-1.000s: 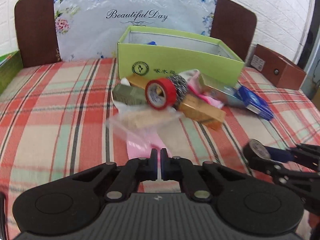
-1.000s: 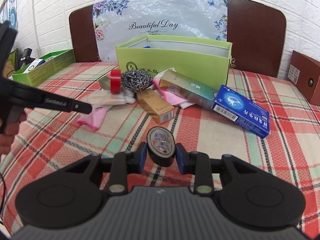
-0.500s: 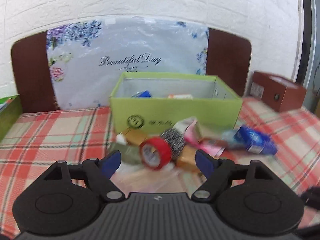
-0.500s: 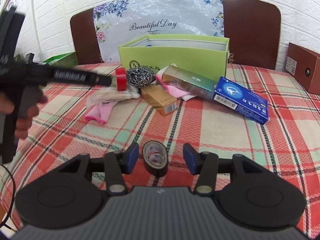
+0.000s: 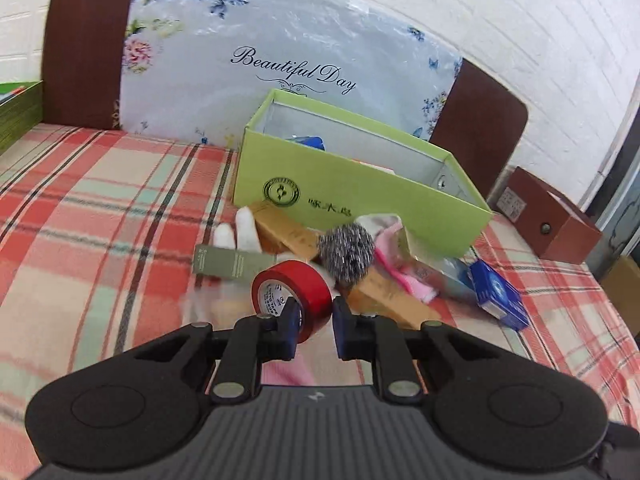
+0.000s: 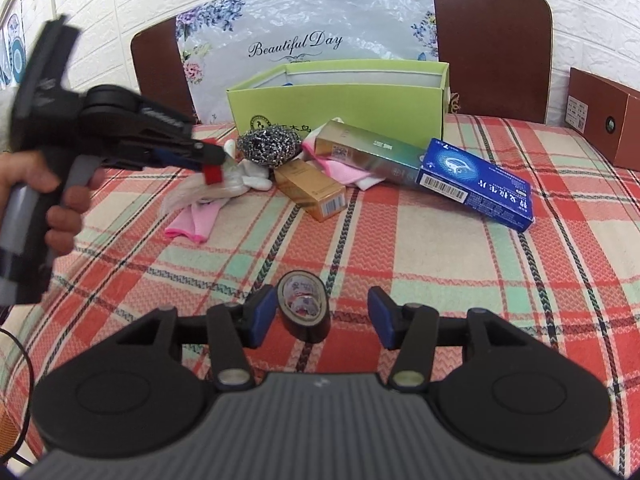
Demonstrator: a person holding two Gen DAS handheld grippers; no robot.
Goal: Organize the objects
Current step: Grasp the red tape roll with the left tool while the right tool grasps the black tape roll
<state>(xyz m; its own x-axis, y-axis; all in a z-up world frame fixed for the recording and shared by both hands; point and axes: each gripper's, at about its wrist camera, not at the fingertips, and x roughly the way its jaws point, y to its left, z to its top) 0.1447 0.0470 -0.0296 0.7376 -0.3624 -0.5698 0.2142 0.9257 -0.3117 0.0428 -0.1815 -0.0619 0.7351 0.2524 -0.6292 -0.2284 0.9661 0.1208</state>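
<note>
One red tape roll (image 5: 294,295) sits clamped in the left gripper (image 5: 314,330), raised beside one open green cardboard box (image 5: 360,196). One black tape roll (image 6: 304,304) rests on the plaid bedspread (image 6: 400,248) between the wide-open right gripper (image 6: 320,318) fingers.

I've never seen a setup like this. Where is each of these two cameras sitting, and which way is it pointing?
Left wrist view: rides the left hand-held gripper, looking forward along its fingers, which flank the red tape roll; green box behind.
Right wrist view: rides the right hand-held gripper, fingers spread around a black tape roll on the plaid cloth; the person's left hand shows.
Shared: red tape, green box, steel scourer.
</note>
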